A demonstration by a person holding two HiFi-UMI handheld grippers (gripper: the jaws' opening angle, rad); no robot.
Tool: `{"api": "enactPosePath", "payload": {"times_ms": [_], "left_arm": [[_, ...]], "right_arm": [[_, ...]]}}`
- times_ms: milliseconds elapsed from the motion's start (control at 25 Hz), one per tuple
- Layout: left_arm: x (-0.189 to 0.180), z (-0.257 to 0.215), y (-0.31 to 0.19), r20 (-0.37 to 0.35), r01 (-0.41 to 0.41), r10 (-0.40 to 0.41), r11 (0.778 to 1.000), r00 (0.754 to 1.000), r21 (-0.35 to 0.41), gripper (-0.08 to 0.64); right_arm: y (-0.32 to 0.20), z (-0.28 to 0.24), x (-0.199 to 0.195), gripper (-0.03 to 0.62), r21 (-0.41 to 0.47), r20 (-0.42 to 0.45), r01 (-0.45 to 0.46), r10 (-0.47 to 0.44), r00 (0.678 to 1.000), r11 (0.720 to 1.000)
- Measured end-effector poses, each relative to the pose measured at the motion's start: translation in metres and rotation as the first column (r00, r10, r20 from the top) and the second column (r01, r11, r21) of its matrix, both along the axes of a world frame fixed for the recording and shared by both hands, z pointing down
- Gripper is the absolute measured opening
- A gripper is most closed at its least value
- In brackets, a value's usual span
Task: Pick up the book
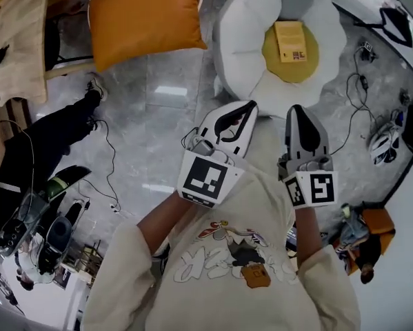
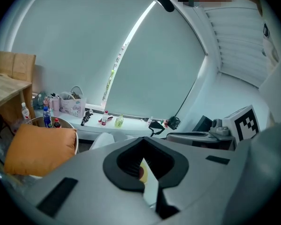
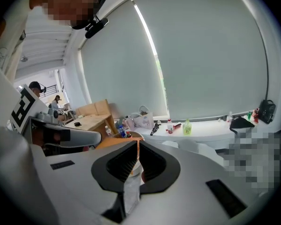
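Observation:
The book (image 1: 291, 41), thin with a yellow cover, lies flat on the yellow centre of a white flower-shaped cushion (image 1: 247, 33) on the floor. In the head view both grippers are held side by side in front of the person's chest, nearer than the cushion, pointing toward it and apart from it. The left gripper (image 1: 249, 106) (image 2: 142, 140) has its jaws together with nothing in them. Beside it, the right gripper (image 1: 296, 109) (image 3: 138, 142) is shut and empty too. In both gripper views only a sliver of white and yellow shows through the slit between the jaws.
An orange pillow (image 1: 147, 19) (image 2: 39, 149) lies left of the cushion, next to a wooden table (image 1: 16, 40). Cables (image 1: 358, 81) and a helmet (image 1: 384, 143) lie on the grey floor at right. A person in black (image 1: 47, 150) is at left. Bottles line a windowsill (image 2: 107, 120).

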State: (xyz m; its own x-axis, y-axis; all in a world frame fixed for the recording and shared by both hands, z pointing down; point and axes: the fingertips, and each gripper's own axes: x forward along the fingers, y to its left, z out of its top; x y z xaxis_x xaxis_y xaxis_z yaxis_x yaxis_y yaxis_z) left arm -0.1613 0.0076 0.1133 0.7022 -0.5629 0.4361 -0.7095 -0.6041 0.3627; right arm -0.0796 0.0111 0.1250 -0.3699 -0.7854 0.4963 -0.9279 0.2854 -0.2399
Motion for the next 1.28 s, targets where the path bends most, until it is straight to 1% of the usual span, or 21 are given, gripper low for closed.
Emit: {"api": "enactPosePath", "payload": {"times_ms": [280,480,640,840,1000,1120,1280], "left_arm": [[0.059,0.019,0.014,0.038,0.002,-0.001,1.0,0.999,-0.022,0.005],[0.102,0.046,0.009,0.053,0.001,0.001,0.999,0.999,-0.041,0.005],[0.133,0.066,0.01,0.053,-0.011,0.015,0.998,0.998,-0.067,0.005],[0.156,0.1,0.001,0.067,-0.036,0.041,0.996,0.997,-0.085,0.005],[0.174,0.136,-0.01,0.093,-0.021,0.033,0.991,0.995,-0.129,0.005],[0.187,0.162,-0.014,0.107,-0.06,0.072,0.992,0.992,-0.113,0.005],[0.201,0.19,-0.011,0.113,-0.077,0.093,0.987,0.989,-0.14,0.005]], "right_arm": [[0.012,0.024,0.057,0.018,-0.04,0.011,0.01,-0.01,1.0,0.999],[0.002,0.047,0.097,0.018,-0.047,0.006,0.016,-0.016,1.0,0.999],[0.005,0.069,0.127,0.018,-0.074,0.007,0.003,-0.003,1.0,0.997],[-0.002,0.113,0.152,0.018,-0.11,0.008,-0.011,0.012,1.0,0.994],[-0.009,0.157,0.175,0.019,-0.156,0.004,-0.007,0.008,1.0,0.988],[-0.013,0.185,0.187,0.02,-0.176,0.004,-0.005,0.006,1.0,0.984],[-0.015,0.211,0.195,0.021,-0.191,0.002,0.007,-0.007,1.0,0.982]]}}
